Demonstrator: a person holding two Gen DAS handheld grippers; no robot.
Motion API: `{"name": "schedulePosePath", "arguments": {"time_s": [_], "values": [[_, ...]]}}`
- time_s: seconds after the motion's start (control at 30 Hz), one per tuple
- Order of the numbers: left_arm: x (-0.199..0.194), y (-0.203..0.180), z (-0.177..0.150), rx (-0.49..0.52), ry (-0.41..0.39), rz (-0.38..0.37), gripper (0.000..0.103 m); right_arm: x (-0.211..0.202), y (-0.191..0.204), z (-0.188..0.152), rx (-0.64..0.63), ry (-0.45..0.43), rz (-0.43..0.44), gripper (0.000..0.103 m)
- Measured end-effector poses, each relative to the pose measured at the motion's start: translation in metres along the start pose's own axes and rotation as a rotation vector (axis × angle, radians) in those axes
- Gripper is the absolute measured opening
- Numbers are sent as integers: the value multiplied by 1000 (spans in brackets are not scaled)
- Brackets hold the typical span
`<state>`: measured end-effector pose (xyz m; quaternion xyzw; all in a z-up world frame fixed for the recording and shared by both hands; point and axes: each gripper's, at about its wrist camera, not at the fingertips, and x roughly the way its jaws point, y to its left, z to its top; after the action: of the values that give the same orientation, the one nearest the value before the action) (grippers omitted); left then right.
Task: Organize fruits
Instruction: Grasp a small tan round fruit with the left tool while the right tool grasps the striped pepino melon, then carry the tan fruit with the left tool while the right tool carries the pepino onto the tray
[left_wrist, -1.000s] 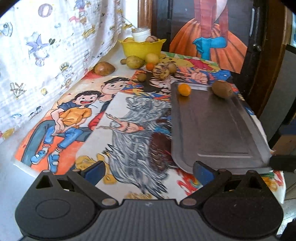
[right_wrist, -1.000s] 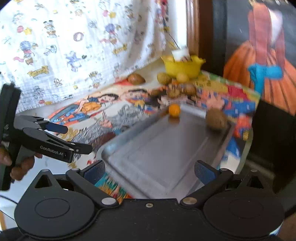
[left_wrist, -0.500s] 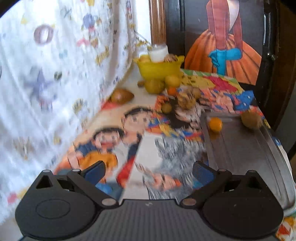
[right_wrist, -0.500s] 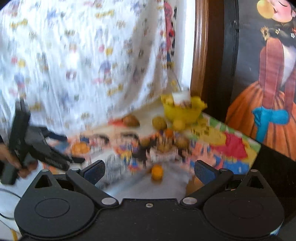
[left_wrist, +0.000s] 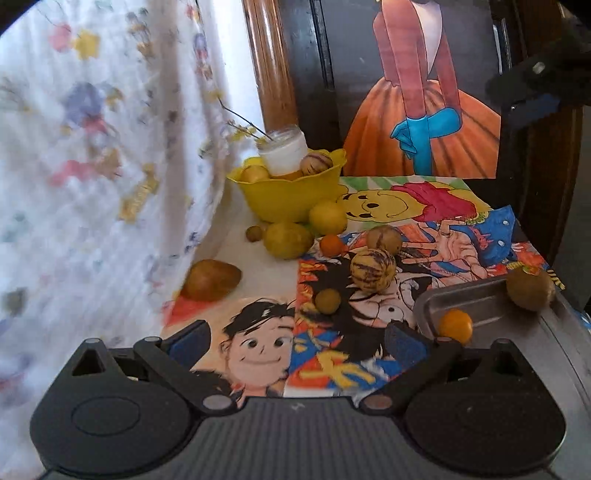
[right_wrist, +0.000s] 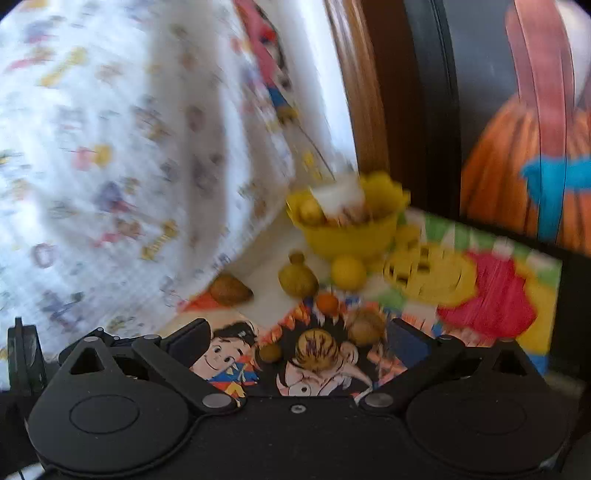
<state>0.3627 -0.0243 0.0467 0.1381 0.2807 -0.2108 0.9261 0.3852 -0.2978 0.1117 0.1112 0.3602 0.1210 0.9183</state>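
Note:
Several fruits lie on a cartoon-printed table cover: a striped melon-like fruit (left_wrist: 373, 270), a small olive fruit (left_wrist: 327, 301), a small orange (left_wrist: 331, 245), a green-yellow fruit (left_wrist: 287, 239), a lemon (left_wrist: 327, 218) and a brown fruit (left_wrist: 212, 279). A grey metal tray (left_wrist: 491, 299) at the right holds an orange fruit (left_wrist: 455, 325) and a brown kiwi-like fruit (left_wrist: 530, 288). My left gripper (left_wrist: 295, 341) is open and empty, short of the fruits. My right gripper (right_wrist: 297, 338) is open and empty, above the striped fruit (right_wrist: 317, 349); it also shows in the left wrist view (left_wrist: 532, 92).
A yellow bowl (left_wrist: 291, 192) with fruits and a white jar (left_wrist: 282, 151) stands at the back. A patterned white cloth (left_wrist: 92, 166) hangs along the left. A dark cabinet with a painted figure (left_wrist: 421, 110) closes the back.
Both grippers have moved forward toward the fruit cluster and the yellow bowl. The tray has slid to the right edge of the left view and out of the right view.

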Motion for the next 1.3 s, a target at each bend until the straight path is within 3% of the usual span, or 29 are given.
{"name": "schedulePosePath", "arguments": {"time_s": [0.33, 0.5, 0.63, 0.8, 1.13, 1.3], "values": [[85, 14, 2, -91, 42, -76, 98, 111, -25, -14, 167, 157, -20, 80], [106, 14, 2, -82, 54, -100, 83, 138, -32, -17, 217, 175, -16, 73], [115, 12, 2, -78, 47, -141, 76, 151, -32, -19, 240, 189, -3, 67], [125, 4, 3, -50, 67, -172, 57, 159, -32, -21, 257, 198, 3, 67], [136, 6, 5, -76, 81, -203, 42, 166, -36, -25, 278, 213, -3, 60], [139, 6, 5, -80, 85, -217, 30, 169, -37, -27, 286, 222, -5, 55]]}}
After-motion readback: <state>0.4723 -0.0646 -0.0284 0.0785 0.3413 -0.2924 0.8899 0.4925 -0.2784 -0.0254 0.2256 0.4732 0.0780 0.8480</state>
